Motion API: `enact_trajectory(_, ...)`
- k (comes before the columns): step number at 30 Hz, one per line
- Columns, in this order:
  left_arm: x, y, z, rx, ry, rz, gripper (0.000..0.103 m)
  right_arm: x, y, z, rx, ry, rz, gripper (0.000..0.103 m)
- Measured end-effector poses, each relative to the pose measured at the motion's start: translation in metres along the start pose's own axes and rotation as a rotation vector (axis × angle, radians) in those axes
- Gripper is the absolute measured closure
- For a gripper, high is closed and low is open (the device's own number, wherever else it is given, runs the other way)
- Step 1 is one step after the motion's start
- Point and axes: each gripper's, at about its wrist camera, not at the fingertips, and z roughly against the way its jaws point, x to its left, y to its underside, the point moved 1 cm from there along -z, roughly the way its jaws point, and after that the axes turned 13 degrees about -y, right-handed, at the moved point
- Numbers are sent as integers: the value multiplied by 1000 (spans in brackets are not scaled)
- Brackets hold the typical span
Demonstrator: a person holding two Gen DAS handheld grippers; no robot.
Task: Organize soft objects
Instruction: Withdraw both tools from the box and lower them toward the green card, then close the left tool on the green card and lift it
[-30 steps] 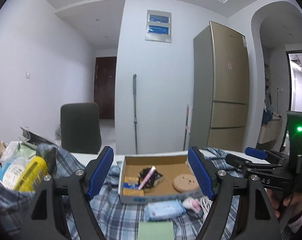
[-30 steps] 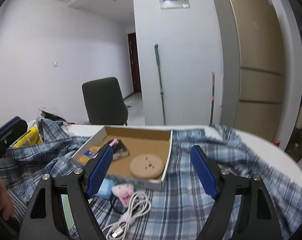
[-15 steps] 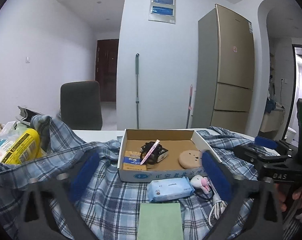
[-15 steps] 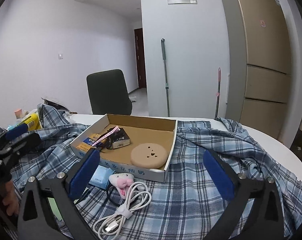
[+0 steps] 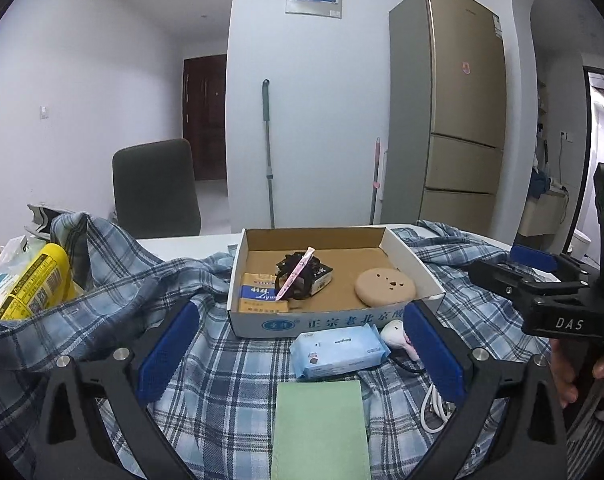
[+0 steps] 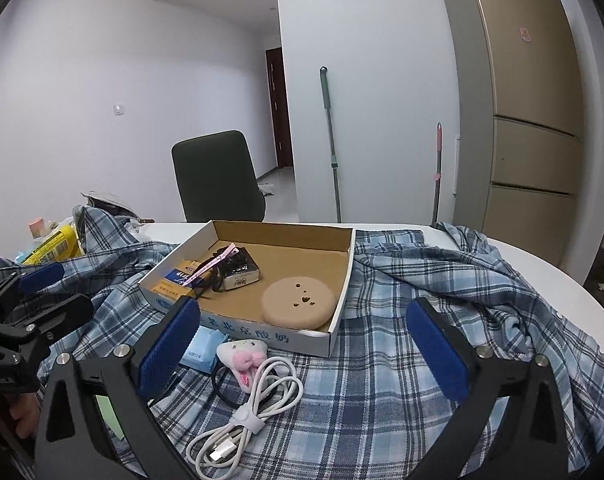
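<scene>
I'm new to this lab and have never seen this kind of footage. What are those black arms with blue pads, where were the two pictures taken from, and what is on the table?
There is no robot here: a person holds a hand-operated two-finger tool in each hand, and a wide-angle camera on each tool looks along its blue-padded fingers. One picture comes from the left gripper, the other from the right gripper. Both are open and hold nothing.

A plaid shirt is spread over the white table. On it sits an open cardboard box holding a round tan pad and small packets. In front of the box lie a blue tissue pack, a green cloth, a small pink-and-white plush toy and a coiled white cable.
</scene>
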Motion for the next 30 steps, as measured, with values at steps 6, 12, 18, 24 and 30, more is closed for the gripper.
enact_trajectory(6,2,0,-3,16,-3,7,0,0,0,-1,6,-1,2,0)
enact_trajectory(12,3,0,-5,24,-2,4,0,0,0,-1,8,2,0,0)
enact_trajectory(18,2,6,-23,132,-63,-18,0,-1,0,-1,5,1,1,0)
enact_trajectory(24,-1,13,-44,255,20,-24,0,0,0,-3,20,7,8,0)
enact_trajectory(30,-17,25,-65,387,16,-102,0,0,0,0,16,8,11,0)
